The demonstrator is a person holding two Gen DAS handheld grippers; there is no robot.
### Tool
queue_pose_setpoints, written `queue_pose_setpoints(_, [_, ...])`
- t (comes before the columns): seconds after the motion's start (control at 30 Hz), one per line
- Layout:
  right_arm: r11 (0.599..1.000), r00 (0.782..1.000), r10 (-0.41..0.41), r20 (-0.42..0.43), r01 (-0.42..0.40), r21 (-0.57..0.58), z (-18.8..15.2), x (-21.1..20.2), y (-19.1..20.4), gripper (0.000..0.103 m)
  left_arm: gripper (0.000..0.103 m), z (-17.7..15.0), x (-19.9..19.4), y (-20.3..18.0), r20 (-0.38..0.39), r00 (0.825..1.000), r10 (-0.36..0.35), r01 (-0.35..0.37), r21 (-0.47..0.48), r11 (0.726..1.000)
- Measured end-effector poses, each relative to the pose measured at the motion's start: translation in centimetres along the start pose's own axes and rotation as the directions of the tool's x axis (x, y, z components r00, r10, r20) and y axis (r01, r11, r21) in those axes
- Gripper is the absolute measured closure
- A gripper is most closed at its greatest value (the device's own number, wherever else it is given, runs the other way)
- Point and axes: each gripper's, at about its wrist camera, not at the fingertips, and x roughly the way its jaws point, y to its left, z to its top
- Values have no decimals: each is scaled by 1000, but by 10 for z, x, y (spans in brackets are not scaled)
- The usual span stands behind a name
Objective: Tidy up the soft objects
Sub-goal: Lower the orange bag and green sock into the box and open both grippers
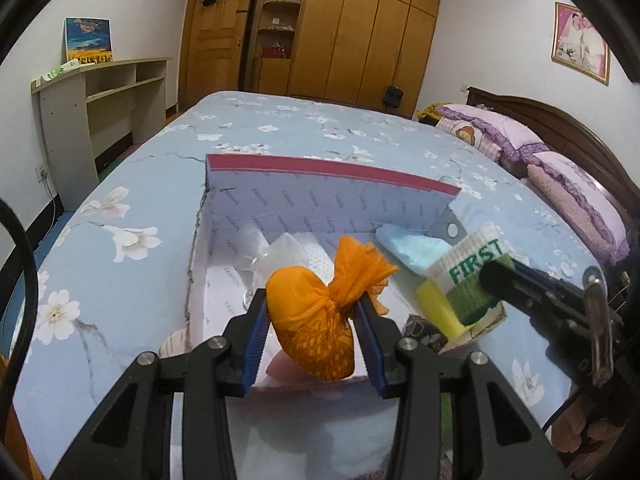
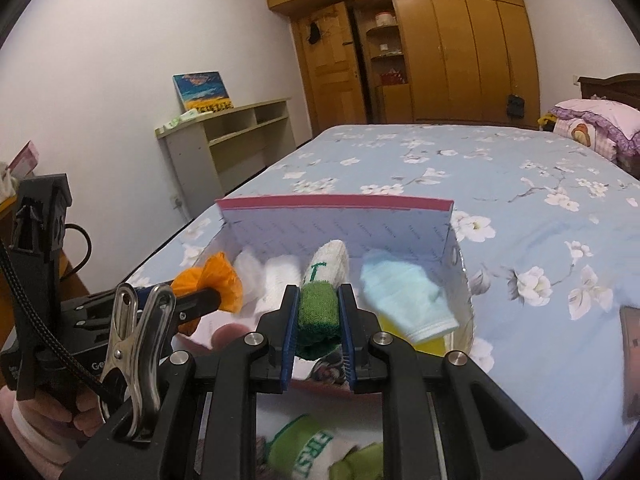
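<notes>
1. Left wrist view: my left hand-held gripper (image 1: 310, 322) pinches the orange mesh bundle (image 1: 310, 320) near its knot, above the box (image 1: 320, 196) on the bed (image 1: 120, 208). It looks light and squashy.
2. Right wrist view: my right hand-held gripper (image 2: 318, 312) pinches the green-and-white sock (image 2: 320, 300) mid-length, over the box; soft, likely to sag.

Orange mesh-cloth pouch (image 1: 310, 332); fuzzy green-and-white knit sock (image 2: 320, 312); matt printed cardboard box (image 1: 320, 200); glossy wooden wardrobe (image 1: 360, 36), upper frame.
</notes>
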Motion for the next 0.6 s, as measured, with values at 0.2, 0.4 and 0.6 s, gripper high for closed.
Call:
queue_pose_setpoints(0.2, [1000,1000,-20,-15,20,2,-7,20,-10,83,59,-2,23,-1,-31,999,18,-18,7,1000])
queue_pose_setpoints(0.4, [999,998,-34,-59,36,28,-18,40,-23,83,58,-6,41,-1,-48,998,28,-27,16,1000])
queue_pose_setpoints(0.6, [998,997,-40,-60,42,41,-23,44,-30,82,55,-10,55,-2,-84,996,37,-37,8,999])
